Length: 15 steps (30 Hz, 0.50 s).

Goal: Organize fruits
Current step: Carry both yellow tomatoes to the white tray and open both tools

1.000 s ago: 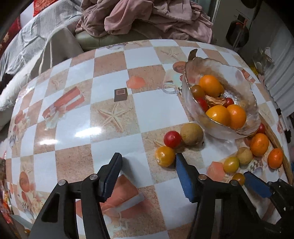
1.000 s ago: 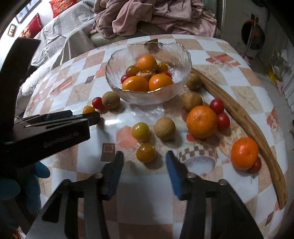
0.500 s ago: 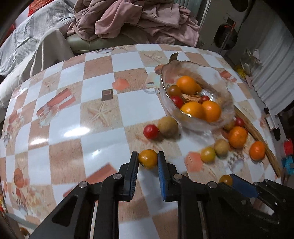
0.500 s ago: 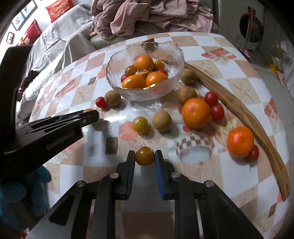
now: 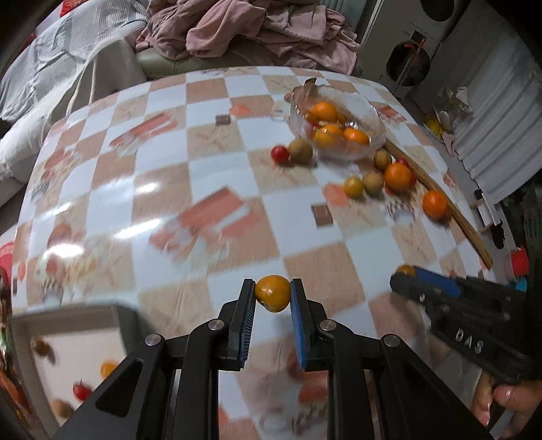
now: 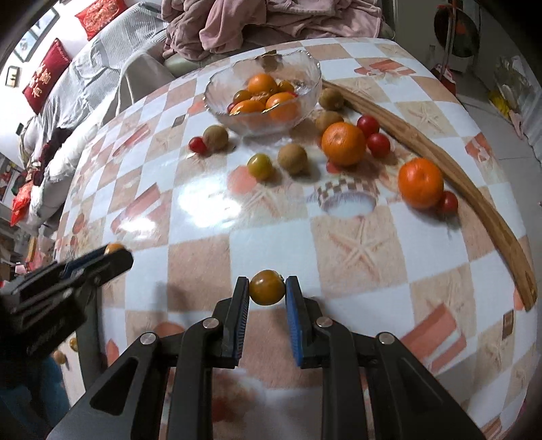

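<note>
My left gripper [image 5: 272, 294] is shut on a yellow-orange tomato [image 5: 273, 292] and holds it above the near table edge. It also shows in the right wrist view [image 6: 115, 252] at the left. My right gripper [image 6: 267, 287] is shut on a darker orange-green tomato [image 6: 267, 287], lifted above the table; it shows in the left wrist view [image 5: 406, 274] at the right. A glass bowl [image 6: 305, 67] with oranges and small tomatoes stands at the far side. Loose oranges [image 6: 344, 143], red tomatoes [image 6: 378, 145] and brown round fruits [image 6: 292, 158] lie around it.
A white tray [image 5: 23, 342] with a few small fruits sits low at the left, below the table edge. A curved wooden strip [image 6: 440, 159] lies along the table's right side. A sofa with pink clothes [image 6: 271, 23] is behind the table.
Both grippers have lifted their tomatoes off the table and pulled back toward the near edge. The bowl and loose fruits now look farther away. The tray has come into the left view.
</note>
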Each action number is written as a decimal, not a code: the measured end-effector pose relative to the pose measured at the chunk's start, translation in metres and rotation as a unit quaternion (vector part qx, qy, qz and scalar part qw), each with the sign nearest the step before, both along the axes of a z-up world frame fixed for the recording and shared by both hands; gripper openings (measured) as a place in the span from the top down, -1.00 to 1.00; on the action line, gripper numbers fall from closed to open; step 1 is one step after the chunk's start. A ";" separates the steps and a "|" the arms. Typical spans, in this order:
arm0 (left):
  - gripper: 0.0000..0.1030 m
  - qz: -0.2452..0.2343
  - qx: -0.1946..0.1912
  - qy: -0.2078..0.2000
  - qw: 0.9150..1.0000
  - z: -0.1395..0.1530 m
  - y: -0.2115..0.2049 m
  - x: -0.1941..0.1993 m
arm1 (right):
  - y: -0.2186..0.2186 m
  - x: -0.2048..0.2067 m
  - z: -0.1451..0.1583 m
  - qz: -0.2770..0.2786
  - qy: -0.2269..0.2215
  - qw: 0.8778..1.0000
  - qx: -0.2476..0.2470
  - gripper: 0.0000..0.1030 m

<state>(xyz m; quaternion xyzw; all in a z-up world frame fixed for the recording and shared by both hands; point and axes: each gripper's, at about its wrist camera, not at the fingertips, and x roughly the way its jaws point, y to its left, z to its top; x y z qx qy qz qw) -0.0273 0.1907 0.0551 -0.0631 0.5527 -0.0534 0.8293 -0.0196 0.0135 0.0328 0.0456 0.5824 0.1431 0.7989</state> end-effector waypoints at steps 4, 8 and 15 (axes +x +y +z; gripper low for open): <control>0.58 0.012 -0.003 0.010 1.000 0.003 0.011 -0.023 | 0.012 -0.017 0.005 0.015 0.004 1.000 -0.004 0.54; 0.58 0.024 -0.001 0.015 1.000 0.007 0.023 -0.043 | 0.026 -0.028 0.012 0.027 0.009 1.000 -0.005 0.54; 0.58 0.050 -0.009 0.019 0.999 0.017 0.051 -0.074 | 0.064 -0.051 0.023 0.063 0.011 0.998 -0.004 0.54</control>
